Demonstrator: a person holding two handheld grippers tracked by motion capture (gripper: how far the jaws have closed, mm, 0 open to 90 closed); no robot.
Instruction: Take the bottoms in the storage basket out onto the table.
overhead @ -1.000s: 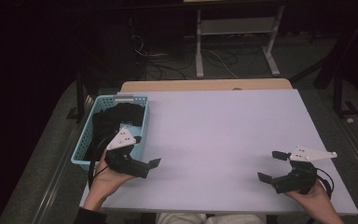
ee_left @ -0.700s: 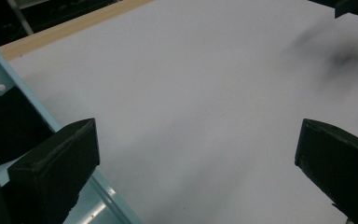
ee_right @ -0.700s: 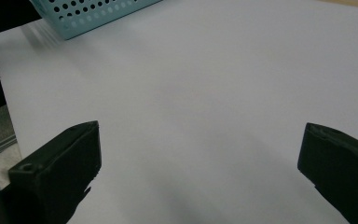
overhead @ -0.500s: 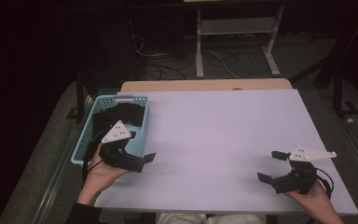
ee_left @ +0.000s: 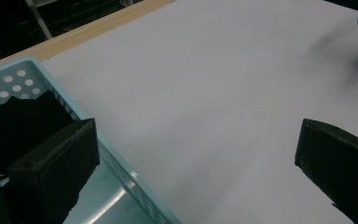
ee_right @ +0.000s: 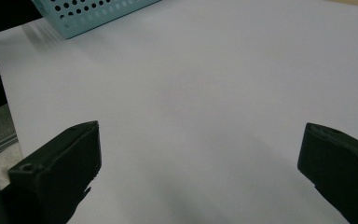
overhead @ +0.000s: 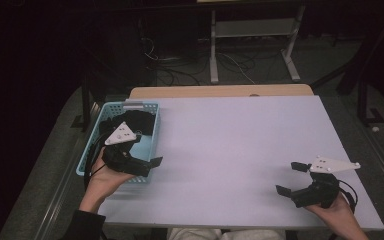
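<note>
Basket (overhead: pixel 92 150) under left hand (overhead: pixel 105 176), fingers (overhead: pixel 155 161) spread

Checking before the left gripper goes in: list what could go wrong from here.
1. The open left gripper straddles the blue basket rim; one jaw could catch the wall and drag or tip the basket.
2. The dark cloth lies bunched; a grab may lift several pieces or snag.
3. The basket sits at the table edge, so a shove might push it off.

No readable text, label, brand or number anywhere.
</note>
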